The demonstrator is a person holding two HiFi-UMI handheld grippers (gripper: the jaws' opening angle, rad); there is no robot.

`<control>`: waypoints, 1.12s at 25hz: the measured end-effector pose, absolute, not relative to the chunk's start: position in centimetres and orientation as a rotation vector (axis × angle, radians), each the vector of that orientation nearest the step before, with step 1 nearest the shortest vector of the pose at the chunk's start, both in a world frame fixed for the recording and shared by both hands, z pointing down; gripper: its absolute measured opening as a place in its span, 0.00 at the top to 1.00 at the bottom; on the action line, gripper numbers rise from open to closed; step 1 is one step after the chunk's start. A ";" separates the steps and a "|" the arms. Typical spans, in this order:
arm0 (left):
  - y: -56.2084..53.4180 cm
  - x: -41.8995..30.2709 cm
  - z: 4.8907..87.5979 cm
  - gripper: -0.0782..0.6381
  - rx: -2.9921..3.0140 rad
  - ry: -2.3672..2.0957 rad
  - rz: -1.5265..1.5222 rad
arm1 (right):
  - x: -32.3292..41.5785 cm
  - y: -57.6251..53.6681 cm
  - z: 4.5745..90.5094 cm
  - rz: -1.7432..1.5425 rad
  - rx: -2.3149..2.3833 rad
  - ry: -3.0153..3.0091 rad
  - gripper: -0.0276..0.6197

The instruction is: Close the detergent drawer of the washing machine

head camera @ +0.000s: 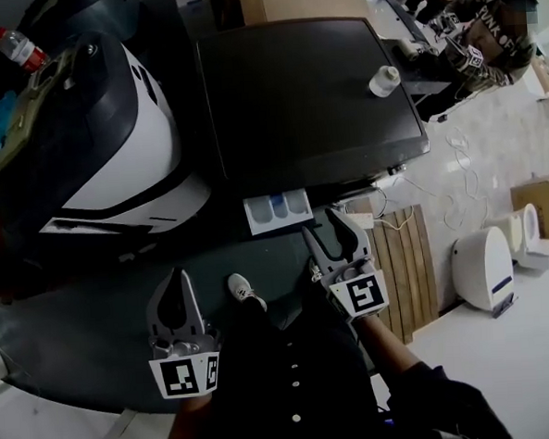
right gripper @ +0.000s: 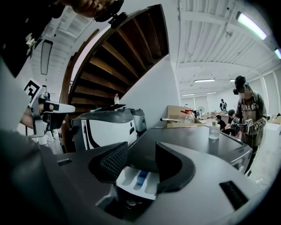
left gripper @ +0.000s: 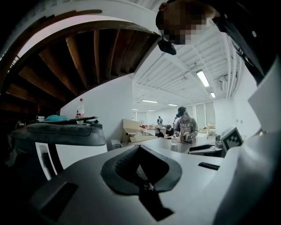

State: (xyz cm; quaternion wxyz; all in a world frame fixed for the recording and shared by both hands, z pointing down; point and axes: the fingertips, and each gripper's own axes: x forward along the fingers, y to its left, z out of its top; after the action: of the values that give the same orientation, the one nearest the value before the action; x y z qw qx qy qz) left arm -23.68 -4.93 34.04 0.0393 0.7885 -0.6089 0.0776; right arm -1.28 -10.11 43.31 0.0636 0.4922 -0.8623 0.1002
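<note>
The washing machine (head camera: 304, 91) has a dark flat top. Its white detergent drawer (head camera: 276, 209) sticks out of the front, pulled out, with a blue insert showing. My right gripper (head camera: 323, 225) hangs just in front of the drawer's right corner, open and holding nothing. In the right gripper view the drawer (right gripper: 138, 180) shows through the gap between that gripper's (right gripper: 141, 151) jaws, apart from them. My left gripper (head camera: 178, 277) is lower and to the left, away from the drawer. Its jaw tips meet in the left gripper view (left gripper: 138, 148), with nothing between them.
A small clear bottle (head camera: 384, 79) stands on the machine's top. A white and black appliance (head camera: 122, 149) sits to the left. A wooden pallet (head camera: 407, 261) and a white device (head camera: 481, 266) lie on the floor at right. A person (head camera: 486, 34) stands beyond the machine.
</note>
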 end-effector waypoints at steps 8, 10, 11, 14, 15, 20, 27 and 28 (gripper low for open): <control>-4.7 -20.7 36.4 0.87 2.483 -1.746 0.342 | -1.6 -8.2 49.6 0.439 1.470 -2.503 0.66; -4.8 -20.1 37.1 0.87 2.481 -1.711 0.345 | -1.7 -7.9 50.7 0.426 1.454 -2.480 0.66; -4.8 -19.9 37.4 0.87 2.480 -1.694 0.346 | -1.7 -7.7 51.2 0.433 1.450 -2.467 0.66; -4.6 -19.1 38.2 0.87 2.486 -1.654 0.357 | -1.9 -6.9 52.5 0.456 1.446 -2.433 0.66; -4.6 -19.0 38.3 0.87 2.486 -1.648 0.358 | -2.0 -6.6 52.9 0.461 1.445 -2.423 0.66; -4.6 -18.3 38.9 0.87 2.492 -1.612 0.369 | -2.3 -5.3 54.9 0.494 1.435 -2.384 0.66; -4.0 -18.3 39.9 0.87 2.481 -1.594 0.386 | -2.6 -4.6 57.9 0.539 1.445 -2.325 0.64; -3.9 -18.4 40.2 0.87 2.475 -1.592 0.392 | -2.7 -4.5 58.3 0.546 1.443 -2.318 0.64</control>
State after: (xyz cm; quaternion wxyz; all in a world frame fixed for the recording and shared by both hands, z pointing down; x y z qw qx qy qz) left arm -18.37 -3.91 40.16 0.0862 0.8305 -0.5343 0.1316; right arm -2.71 -4.51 58.28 0.1775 0.5101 -0.8192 0.1931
